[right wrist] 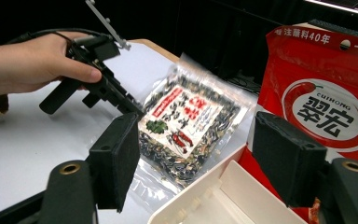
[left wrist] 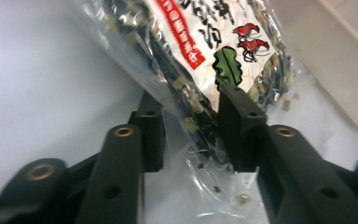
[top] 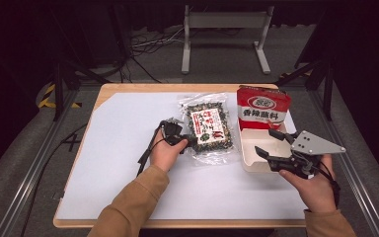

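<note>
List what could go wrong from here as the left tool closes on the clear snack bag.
The left tool pinches only the thin lower corner of the clear snack bag, so the film could slip out or tear once lifted. The bag lies close beside the white box, whose far end already holds the red packet; a swinging bag could catch the rim. The right tool hovers open over that box, crowding the way in.

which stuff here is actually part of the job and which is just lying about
In the job:
- clear snack bag, its edge between the jaws of the left gripper
- white tray, near the right gripper, whose jaws stand open
- red pouch, standing in the tray

Lying about:
- white stand behind the table
- floor cables
</note>
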